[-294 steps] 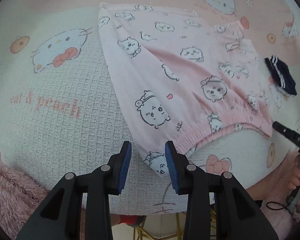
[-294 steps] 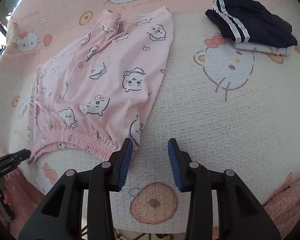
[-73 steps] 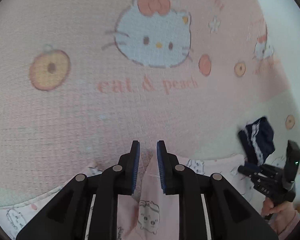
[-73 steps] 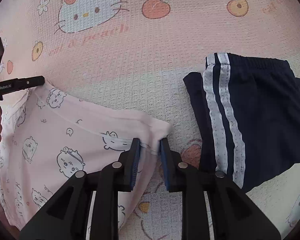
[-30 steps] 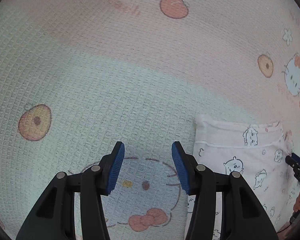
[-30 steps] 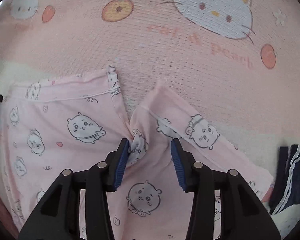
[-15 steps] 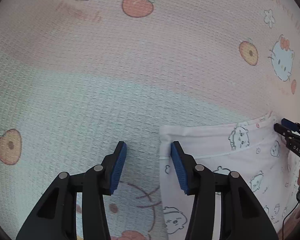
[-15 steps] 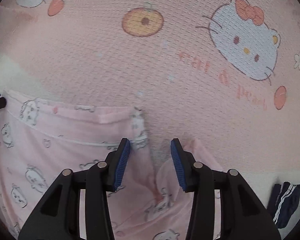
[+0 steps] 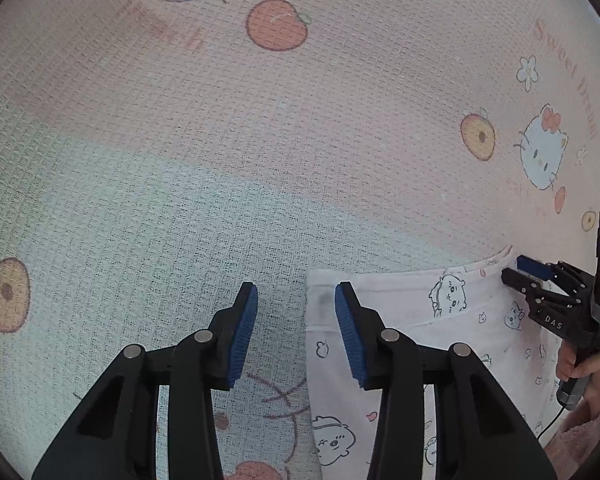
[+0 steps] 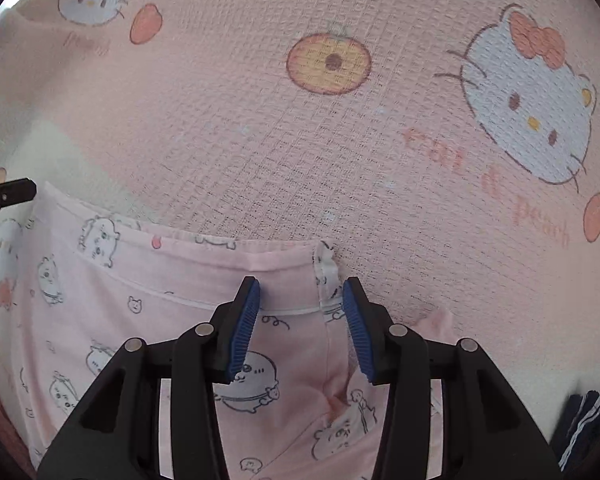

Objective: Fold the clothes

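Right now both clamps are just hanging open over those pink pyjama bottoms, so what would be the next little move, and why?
Probably each should close on its own hem corner. The left gripper is open beside one corner of the pink pyjama pants; the right gripper is open over the other corner, with nothing held.

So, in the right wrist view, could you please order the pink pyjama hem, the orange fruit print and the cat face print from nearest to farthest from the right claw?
1. The pink pyjama hem, just ahead of the open right claw.
2. The orange fruit print, straight ahead, further up the blanket.
3. The cat face print, far off to the right.
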A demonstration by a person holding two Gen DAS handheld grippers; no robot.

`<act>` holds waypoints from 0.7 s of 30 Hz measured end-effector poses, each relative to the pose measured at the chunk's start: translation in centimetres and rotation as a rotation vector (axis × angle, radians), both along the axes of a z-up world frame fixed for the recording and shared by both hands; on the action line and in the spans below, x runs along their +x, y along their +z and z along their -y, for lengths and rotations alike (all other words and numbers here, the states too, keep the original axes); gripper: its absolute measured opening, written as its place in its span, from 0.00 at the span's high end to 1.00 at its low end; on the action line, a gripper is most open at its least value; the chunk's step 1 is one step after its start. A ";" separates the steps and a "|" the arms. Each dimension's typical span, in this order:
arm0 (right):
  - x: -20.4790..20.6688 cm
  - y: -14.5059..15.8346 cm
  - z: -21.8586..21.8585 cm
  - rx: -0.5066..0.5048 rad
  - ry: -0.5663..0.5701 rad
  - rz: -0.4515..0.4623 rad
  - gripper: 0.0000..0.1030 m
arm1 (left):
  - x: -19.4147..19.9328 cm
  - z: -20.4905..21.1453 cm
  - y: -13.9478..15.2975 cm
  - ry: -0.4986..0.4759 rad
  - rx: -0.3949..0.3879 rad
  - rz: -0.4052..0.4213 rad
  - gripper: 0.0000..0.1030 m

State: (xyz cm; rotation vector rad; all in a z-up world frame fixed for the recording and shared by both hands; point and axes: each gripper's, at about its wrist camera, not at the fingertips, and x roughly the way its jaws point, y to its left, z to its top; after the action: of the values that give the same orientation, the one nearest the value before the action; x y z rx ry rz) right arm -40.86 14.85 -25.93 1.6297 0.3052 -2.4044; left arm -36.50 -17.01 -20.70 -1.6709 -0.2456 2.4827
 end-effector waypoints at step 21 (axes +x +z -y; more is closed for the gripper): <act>-2.5 0.2 -3.7 -0.133 -0.128 0.037 0.54 | -1.5 -3.4 -1.0 -0.146 0.059 0.024 0.71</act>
State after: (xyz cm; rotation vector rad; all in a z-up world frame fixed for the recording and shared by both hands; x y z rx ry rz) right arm -43.32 18.53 -25.70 1.6783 0.0342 -2.4242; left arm -38.03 -13.60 -21.67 -1.6345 -0.1906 2.3284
